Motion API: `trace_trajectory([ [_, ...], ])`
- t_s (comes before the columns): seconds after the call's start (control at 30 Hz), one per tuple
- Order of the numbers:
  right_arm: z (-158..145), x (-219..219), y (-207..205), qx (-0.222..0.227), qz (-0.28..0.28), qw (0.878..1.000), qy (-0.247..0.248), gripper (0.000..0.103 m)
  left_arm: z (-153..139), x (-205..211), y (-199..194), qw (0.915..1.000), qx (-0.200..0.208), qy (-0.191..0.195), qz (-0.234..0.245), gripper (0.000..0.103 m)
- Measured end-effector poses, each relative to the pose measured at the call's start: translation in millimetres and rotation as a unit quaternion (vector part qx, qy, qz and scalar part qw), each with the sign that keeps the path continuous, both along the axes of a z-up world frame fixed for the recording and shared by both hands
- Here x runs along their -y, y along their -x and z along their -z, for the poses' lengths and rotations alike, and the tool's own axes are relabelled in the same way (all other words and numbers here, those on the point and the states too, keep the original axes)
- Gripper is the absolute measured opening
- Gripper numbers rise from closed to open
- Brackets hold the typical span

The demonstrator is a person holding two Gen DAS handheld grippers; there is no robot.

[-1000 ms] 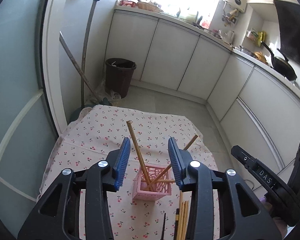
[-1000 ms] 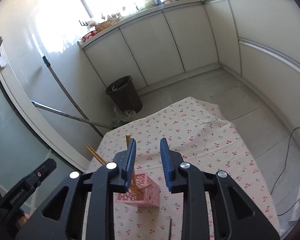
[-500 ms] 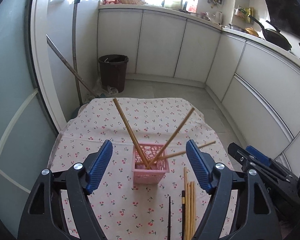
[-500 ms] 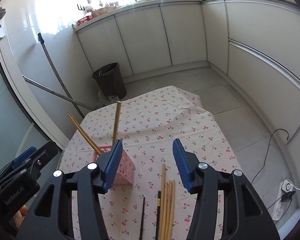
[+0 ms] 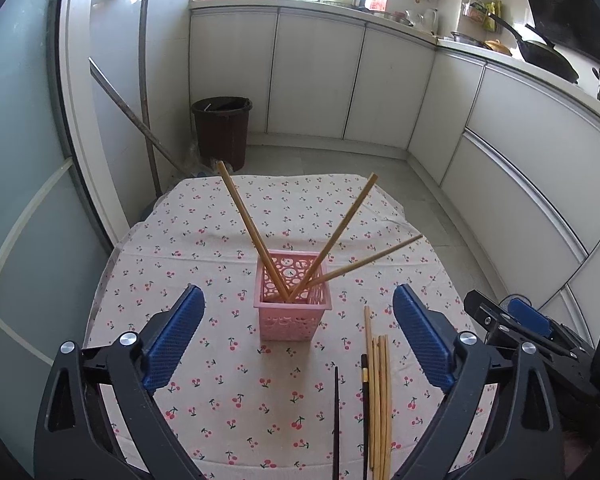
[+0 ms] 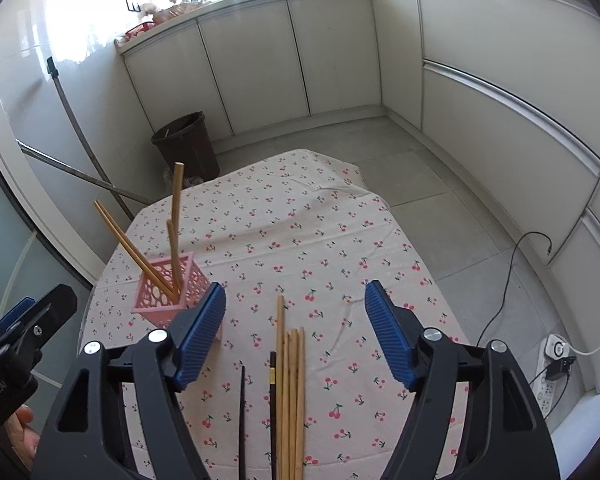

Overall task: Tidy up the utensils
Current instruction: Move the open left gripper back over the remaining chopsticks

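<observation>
A pink perforated basket [image 5: 294, 312] [image 6: 162, 300] stands on the cherry-print tablecloth [image 5: 220, 248] with several wooden chopsticks [image 5: 246, 232] [image 6: 175, 220] leaning out of it. A bundle of loose wooden chopsticks [image 5: 378, 392] [image 6: 290, 380] lies on the cloth in front of it, with two dark chopsticks [image 5: 336, 420] [image 6: 242, 420] beside them. My left gripper [image 5: 296, 300] hovers short of the basket, jaws opening wide, nothing pressed between them. My right gripper [image 6: 296, 292] hangs above the loose bundle, jaws opening, holding nothing.
A dark bin [image 5: 222, 132] and two leaning poles [image 5: 144, 80] stand beyond the table's far left. White cabinets [image 5: 380, 88] curve round the back and right. A power strip [image 6: 554, 364] with cable lies on the floor to the right.
Both grippers' jaws spread much wider. Both dropped and tilted toward the table, bringing the loose chopsticks into view. The chopsticks in the basket stay where they were.
</observation>
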State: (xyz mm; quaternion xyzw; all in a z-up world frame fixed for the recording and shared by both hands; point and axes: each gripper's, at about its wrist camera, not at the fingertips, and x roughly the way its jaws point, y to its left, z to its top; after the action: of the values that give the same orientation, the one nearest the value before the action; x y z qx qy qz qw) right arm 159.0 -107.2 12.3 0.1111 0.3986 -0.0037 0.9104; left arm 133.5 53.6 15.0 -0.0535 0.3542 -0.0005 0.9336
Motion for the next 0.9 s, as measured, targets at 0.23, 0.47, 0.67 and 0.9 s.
trace_trajectory([
  [0.23, 7.0, 13.2, 4.4, -0.017, 0.021, 0.999, -0.02, 0.089, 8.0, 8.1, 0.8, 0.9998, -0.015, -0.01, 0.007, 0.096],
  [0.47, 26.2, 31.7, 3.8, -0.067, 0.026, 0.996, -0.061, 0.096, 28.0, 18.5, -6.5, 0.9976, -0.056, -0.026, 0.031, 0.096],
  [0.67, 64.6, 57.3, 3.6, -0.158, 0.043, 0.979, -0.126, 0.096, 48.9, 28.7, -12.4, 0.9934, -0.094, -0.042, 0.05, 0.096],
  [0.9, 88.9, 85.6, 11.4, -0.206, 0.074, 0.96, -0.177, 0.096, 89.2, 37.8, -25.0, 0.9826, -0.169, -0.041, 0.066, 0.096],
])
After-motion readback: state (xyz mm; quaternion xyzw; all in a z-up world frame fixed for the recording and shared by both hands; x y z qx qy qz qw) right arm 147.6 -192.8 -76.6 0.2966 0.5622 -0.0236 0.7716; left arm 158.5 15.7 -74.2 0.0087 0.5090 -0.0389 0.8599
